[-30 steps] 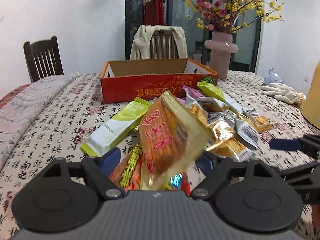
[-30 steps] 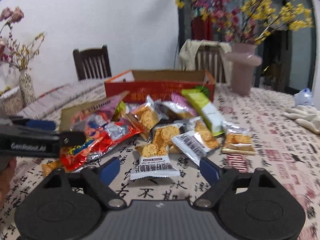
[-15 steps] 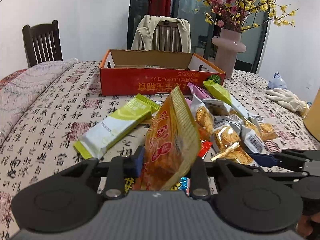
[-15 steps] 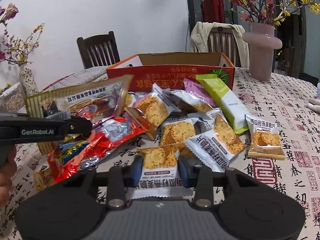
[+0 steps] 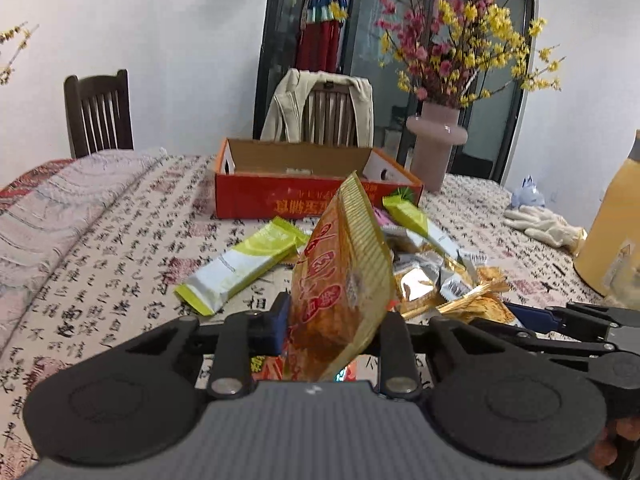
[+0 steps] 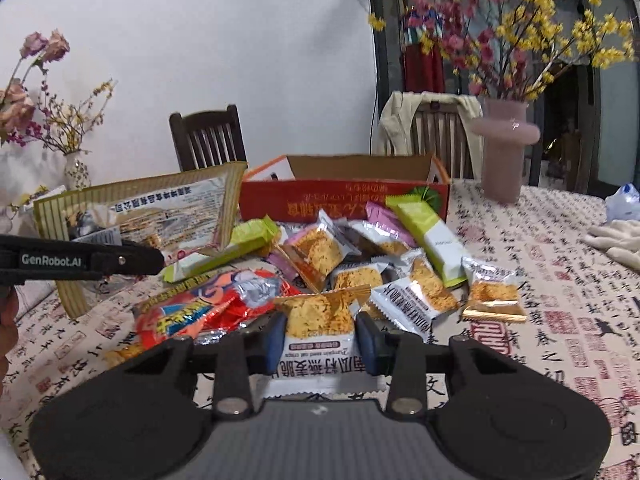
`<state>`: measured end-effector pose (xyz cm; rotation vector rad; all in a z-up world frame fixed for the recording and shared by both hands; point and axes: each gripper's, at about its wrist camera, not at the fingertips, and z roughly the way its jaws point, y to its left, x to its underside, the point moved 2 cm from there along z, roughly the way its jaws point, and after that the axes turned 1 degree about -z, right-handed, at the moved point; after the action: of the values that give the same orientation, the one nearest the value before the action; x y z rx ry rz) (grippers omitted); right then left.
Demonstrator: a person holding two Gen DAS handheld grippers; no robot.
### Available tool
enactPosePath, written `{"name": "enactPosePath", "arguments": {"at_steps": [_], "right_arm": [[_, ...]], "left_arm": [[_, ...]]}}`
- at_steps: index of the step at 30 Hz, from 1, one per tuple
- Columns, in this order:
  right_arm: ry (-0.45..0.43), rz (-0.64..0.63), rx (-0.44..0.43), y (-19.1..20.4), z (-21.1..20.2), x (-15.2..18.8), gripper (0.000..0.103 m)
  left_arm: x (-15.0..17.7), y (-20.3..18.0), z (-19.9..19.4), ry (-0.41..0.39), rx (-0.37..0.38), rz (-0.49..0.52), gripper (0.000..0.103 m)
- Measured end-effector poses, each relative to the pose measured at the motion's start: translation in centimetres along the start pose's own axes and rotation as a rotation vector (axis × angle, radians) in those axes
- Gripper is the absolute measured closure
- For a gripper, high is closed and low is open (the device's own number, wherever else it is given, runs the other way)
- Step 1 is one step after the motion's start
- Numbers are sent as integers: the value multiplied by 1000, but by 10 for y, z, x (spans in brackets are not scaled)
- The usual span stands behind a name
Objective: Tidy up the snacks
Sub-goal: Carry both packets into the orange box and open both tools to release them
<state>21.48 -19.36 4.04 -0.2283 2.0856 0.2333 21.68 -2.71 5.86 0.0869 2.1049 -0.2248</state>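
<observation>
Left wrist view first: the left gripper (image 5: pixel 334 330) is clamped on one big orange-gold snack bag (image 5: pixel 344 276), which stands up tilted between the two blue pads, lifted clear of the tablecloth (image 5: pixel 100 248). Behind it sits one red cardboard box (image 5: pixel 312 196), open at the top, upright on the table. One long green-and-white bar (image 5: pixel 244 264) lies flat to the left of the bag, and a second green bar (image 5: pixel 416 222) lies to the right, near the box's front corner. A heap of small gold-and-silver packets (image 5: pixel 436 280) sits right of the held bag; they overlap too much to count here. The right gripper's fingers (image 5: pixel 560 320) poke in from the right edge. One pink vase (image 5: pixel 434 152) of flowers stands beyond the box, one pair of white gloves (image 5: pixel 548 226) lies far right, and two chairs stand behind the table.

Over to the right wrist view: the right gripper (image 6: pixel 320 338) is pinched on one white pumpkin-seed crisp packet (image 6: pixel 320 336), the pads pressing its two sides, at the near edge of the pile. The box (image 6: pixel 344 200) is straight ahead, well beyond it. Two green bars again: one (image 6: pixel 426 234) leaning by the box front, one (image 6: pixel 228 250) to the left. One red-and-blue crinkled bag (image 6: pixel 212 308) lies just left of the gripped packet. I count about five loose crisp packets (image 6: pixel 416 300) on the cloth. The left gripper (image 6: pixel 80 260) comes in from the left, holding the big bag (image 6: pixel 148 216) off the table.
</observation>
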Motion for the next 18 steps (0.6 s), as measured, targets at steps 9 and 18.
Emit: {"name": "enactPosePath", "arguments": {"at_steps": [9,18], "right_arm": [[-71,-11,17,-19,-4,-50,66],[-135,-24,59,-66,62,-154,66]], "left_arm": [[-60,24,16,-46,-33,-22,77],[-162,66,108,-51,-76,-47,77]]}}
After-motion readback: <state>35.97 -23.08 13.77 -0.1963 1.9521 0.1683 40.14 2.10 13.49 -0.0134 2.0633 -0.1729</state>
